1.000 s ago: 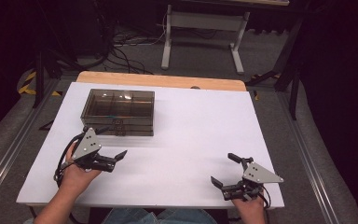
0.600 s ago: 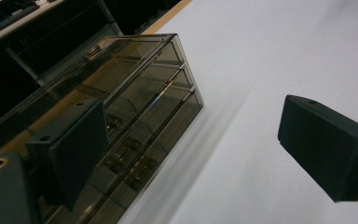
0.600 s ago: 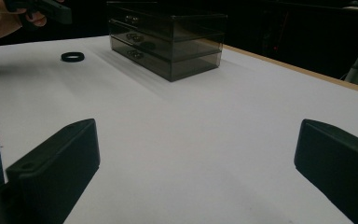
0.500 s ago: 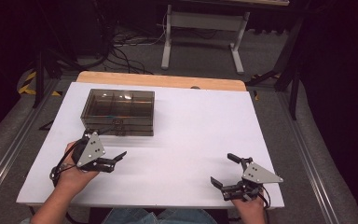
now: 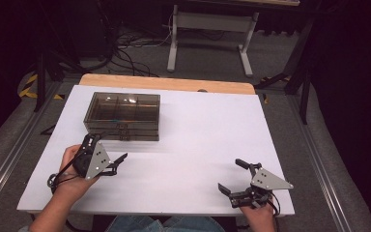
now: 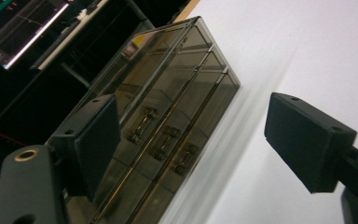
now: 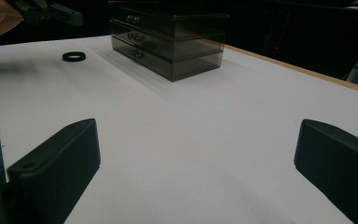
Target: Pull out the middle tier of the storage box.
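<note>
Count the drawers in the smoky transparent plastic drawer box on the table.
3. They are stacked in the smoky transparent plastic drawer box: top drawer, middle drawer, bottom drawer, each with one small handle facing the left gripper.

The smoked, see-through plastic drawer box (image 5: 122,116) stands on the white tabletop (image 5: 203,135), toward its far left. A small black ring (image 7: 73,56) lies on the tabletop just near the box — on the side of its drawer fronts. Behind the table stands a grey metal frame (image 5: 207,34) on the floor — cables (image 5: 125,46) lie to its left.
</note>
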Available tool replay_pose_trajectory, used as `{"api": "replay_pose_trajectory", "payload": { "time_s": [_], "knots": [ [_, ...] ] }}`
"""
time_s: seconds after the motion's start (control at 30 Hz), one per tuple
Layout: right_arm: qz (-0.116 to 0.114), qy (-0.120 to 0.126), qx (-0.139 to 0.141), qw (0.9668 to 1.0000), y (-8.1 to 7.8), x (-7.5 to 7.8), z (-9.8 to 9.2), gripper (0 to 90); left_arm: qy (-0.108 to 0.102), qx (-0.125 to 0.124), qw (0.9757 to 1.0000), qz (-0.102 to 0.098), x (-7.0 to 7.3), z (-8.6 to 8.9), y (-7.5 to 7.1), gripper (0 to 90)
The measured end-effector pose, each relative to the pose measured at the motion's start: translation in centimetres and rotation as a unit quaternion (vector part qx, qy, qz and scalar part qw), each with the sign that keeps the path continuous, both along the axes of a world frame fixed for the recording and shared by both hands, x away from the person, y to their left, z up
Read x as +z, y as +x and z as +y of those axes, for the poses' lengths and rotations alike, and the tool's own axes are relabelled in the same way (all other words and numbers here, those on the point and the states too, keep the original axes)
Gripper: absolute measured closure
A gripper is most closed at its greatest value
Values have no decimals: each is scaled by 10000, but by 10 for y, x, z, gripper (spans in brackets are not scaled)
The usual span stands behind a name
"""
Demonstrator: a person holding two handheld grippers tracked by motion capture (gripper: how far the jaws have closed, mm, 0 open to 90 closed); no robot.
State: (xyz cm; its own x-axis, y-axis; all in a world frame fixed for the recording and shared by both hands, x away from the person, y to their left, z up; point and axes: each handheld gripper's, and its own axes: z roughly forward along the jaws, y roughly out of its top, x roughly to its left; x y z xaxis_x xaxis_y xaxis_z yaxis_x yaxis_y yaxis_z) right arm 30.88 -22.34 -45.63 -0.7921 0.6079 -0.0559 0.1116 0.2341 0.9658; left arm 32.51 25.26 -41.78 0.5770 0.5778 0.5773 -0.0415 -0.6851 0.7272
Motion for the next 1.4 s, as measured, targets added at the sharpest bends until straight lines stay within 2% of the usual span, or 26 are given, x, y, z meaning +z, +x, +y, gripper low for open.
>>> {"api": "replay_pose_trajectory", "payload": {
  "time_s": [0.1,0.3,0.37,0.6,0.9,0.97,1.17,1.23,1.37,1.4],
  "knots": [
    [5,-18,29,10000,0,0,0,8,111,75,9998,-115,-2,0,-1,214],
    [11,-14,31,10000,0,0,0,8,463,160,9983,-328,-6,-1,-3,242],
    [-23,-25,36,10000,1,0,1,9,511,168,9979,-367,-7,-2,-3,246],
    [-2,-18,29,10000,0,-1,1,10,913,303,9935,-606,-10,0,-2,269],
    [46,-42,32,10000,0,-1,2,10,1163,487,9896,-690,-16,1,0,292],
    [72,-40,27,10000,0,-1,2,10,1307,495,9873,-754,-16,1,1,301],
    [68,-62,33,10000,1,-2,2,11,1524,641,9834,-742,-22,0,2,312],
    [67,-49,43,10000,2,-2,3,10,1660,653,9808,-793,-22,-1,2,317],
    [91,-43,39,9999,2,-2,3,10,1781,738,9780,-796,-26,-1,4,334],
    [88,-43,40,9999,2,-3,3,11,1856,747,9764,-818,-26,-1,5,338]
  ]
}}
